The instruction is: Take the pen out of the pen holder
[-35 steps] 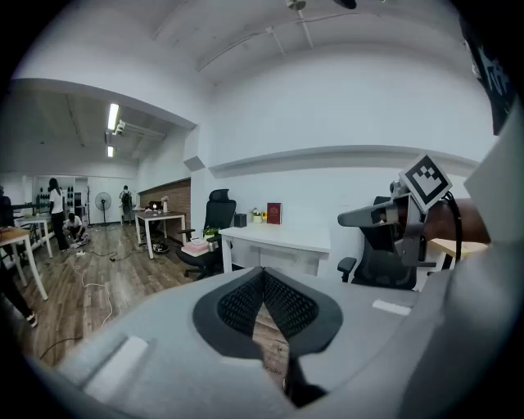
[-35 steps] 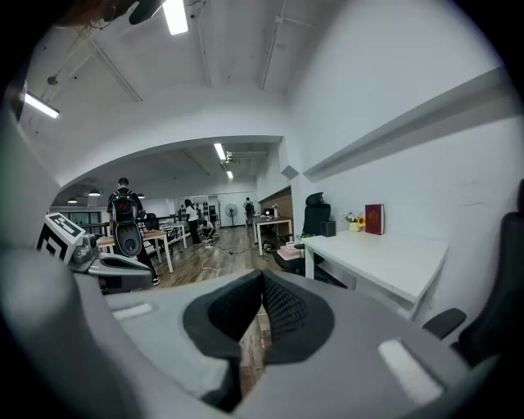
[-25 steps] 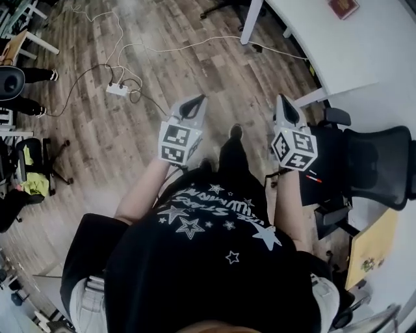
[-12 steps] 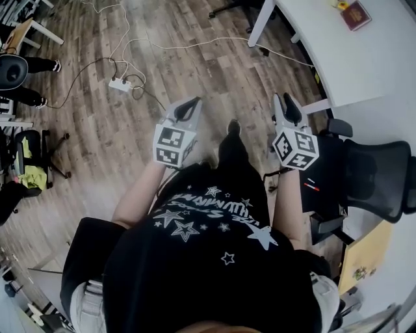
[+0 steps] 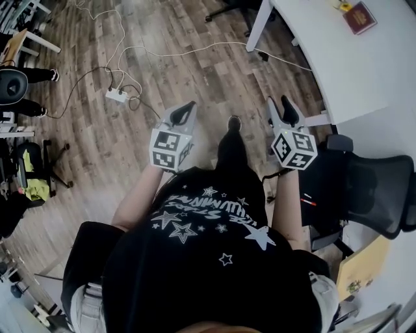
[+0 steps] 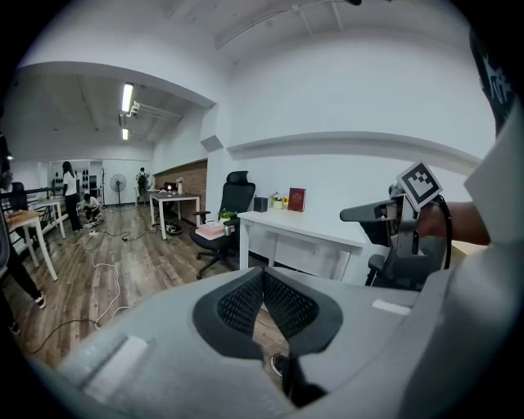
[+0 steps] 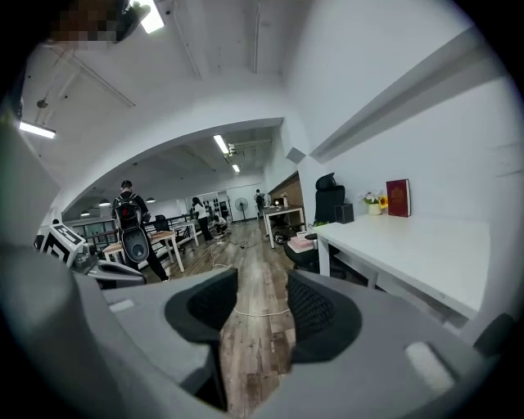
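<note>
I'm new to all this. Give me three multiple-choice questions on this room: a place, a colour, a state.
1. Where is the dark red book?
A. on the white table
B. inside a box
C. on a shelf

2. What colour is the cabled power strip on the wooden floor?
A. red
B. white
C. green

3. How do the fingers of the hand-held left gripper stand?
A. wide apart
B. clamped on a pen
C. together, empty

Answers:
1 A, it sits on the tabletop.
2 B, it shows white against brown boards.
3 C, their tips meet in the left gripper view.
</note>
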{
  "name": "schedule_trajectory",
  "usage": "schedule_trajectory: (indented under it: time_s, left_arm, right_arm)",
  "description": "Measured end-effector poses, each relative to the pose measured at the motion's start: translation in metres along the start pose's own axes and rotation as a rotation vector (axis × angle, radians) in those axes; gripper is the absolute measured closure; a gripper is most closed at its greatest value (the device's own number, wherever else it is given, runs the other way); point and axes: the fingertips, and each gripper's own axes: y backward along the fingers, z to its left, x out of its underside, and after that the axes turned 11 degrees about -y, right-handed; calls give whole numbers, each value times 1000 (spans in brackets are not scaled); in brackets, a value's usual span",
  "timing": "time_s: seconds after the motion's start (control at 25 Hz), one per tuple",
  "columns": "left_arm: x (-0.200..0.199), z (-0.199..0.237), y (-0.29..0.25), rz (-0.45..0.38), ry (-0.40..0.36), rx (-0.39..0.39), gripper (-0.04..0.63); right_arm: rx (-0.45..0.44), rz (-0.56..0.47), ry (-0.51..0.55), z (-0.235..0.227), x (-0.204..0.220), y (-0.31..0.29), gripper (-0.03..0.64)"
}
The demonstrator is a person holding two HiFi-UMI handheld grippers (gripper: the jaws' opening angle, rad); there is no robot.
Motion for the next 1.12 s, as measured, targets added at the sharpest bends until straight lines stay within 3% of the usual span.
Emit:
schedule_trajectory:
  time_s: [0.28,0.48,0.68,1.12]
  left_arm:
    - [-43,24,-117,48,-37,12,584]
    - [-95,40,-210,33,-4,-1,584]
    - [-142,48,-291,16,-42,1,584]
    - [-179,57,-382,24,-49,38,584]
  right_arm:
    - [33,-21,-47,-96,-65,-85,420]
    - [35,-22,-47,-162,-118,-147,420]
    - [24,-20,-51,-215,-165,-204,420]
    - [35,-28,-78,-278,-203,-262,420]
